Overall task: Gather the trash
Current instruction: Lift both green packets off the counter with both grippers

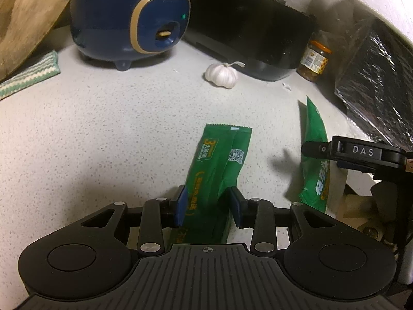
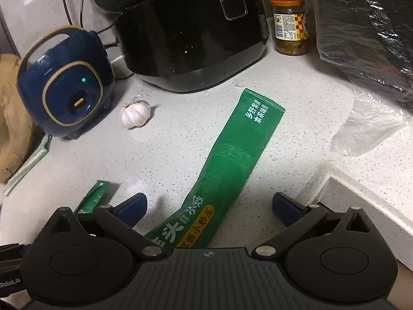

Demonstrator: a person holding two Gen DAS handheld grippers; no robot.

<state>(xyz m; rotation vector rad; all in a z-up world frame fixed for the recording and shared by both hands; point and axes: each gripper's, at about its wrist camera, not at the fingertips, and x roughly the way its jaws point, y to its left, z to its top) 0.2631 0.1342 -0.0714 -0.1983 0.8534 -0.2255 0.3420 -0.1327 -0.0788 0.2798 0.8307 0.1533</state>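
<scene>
1. Green wrapper [image 1: 219, 165]: long, flat, glossy plastic film, crimped ends, printed text; pinched between the left gripper [image 1: 209, 206] blue pads.
2. Second green wrapper [image 2: 232, 165]: same make, lying on the countertop between the right gripper [image 2: 209, 206] wide-spread jaws, untouched.
3. Countertop [image 2: 180, 155]: speckled pale stone.
4. Garlic bulb [image 2: 135, 115]: papery white, ahead-left.

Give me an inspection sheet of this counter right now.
Surface: speckled counter, lit.
Job's things: two green wrappers; one in the left hand-held gripper, one lying flat between the right hand-held gripper fingers.
Clutter: garlic, jar, cloth.
Grippers: left shut on wrapper; right open.
Cables: cords behind the blue cooker.
Surroundings: black cooker, foil-wrapped bundle.
</scene>
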